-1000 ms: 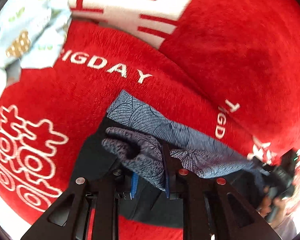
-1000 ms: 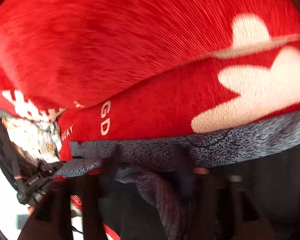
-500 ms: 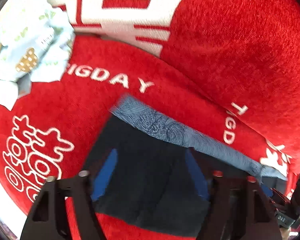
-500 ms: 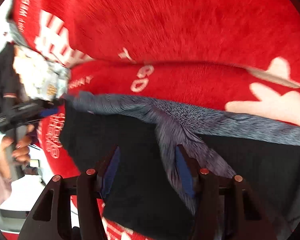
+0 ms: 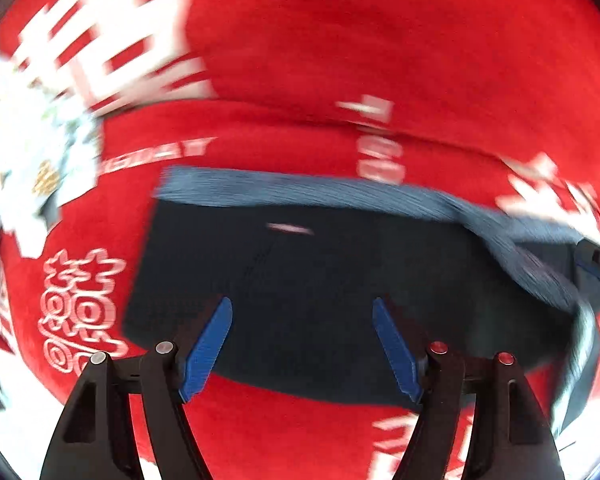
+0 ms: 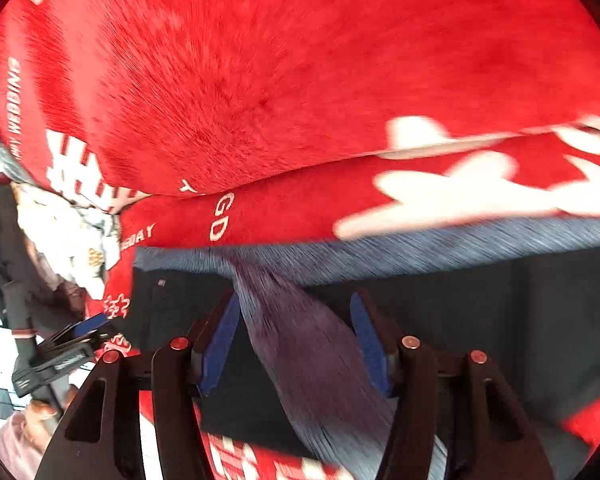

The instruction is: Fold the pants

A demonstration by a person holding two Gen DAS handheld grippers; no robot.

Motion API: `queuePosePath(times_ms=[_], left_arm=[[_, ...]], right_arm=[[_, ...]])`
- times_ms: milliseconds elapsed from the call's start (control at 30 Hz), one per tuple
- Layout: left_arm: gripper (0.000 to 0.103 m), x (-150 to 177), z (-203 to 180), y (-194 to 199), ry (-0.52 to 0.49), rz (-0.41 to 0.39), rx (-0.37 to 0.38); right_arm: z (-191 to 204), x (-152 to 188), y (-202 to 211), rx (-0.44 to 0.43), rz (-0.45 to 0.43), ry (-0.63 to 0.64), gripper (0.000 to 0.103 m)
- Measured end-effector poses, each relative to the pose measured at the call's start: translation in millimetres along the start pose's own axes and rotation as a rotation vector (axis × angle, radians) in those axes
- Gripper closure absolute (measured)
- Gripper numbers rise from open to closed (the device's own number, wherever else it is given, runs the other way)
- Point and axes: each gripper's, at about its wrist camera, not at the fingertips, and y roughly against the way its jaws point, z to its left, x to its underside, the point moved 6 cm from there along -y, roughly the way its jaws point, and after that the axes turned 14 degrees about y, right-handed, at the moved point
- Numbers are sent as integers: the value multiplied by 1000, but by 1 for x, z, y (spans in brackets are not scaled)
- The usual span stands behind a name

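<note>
Dark pants lie flat on a red blanket, with a grey patterned band along their far edge. My left gripper hovers above the near part of the pants, open, with nothing between its blue pads. In the right wrist view a grey patterned fold of the pants runs between the blue pads of my right gripper. Its jaws are opening and the fold lies loose between them. The left gripper shows at that view's left edge.
The red blanket with white lettering covers the whole surface and humps up behind the pants. A crumpled pale printed cloth lies at the far left. A person's hand and pink sleeve show at the lower left of the right wrist view.
My left gripper let go of the grey patterned fabric, opened wide and swung across over the pants. My right gripper lifted back from the fold, so more of the pants shows.
</note>
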Motion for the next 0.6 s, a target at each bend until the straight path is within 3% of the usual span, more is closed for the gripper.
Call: queuePosePath(times_ms=[167,300,400,600], left_arm=[[29,58,-99,-4,-140,121,163],[29,105,-174,-9,-192,255,339],[29,127,-214,-13,-248,305,397],[29,153,-265,-6,-339,348,478]], right_arm=[[-46,85,64,-14,-6,-160,39],[-92,184,110,44,3,-344,39],[-122,255,132,106,31,-482,39],[-138,340,138,69,-23,-698,39]])
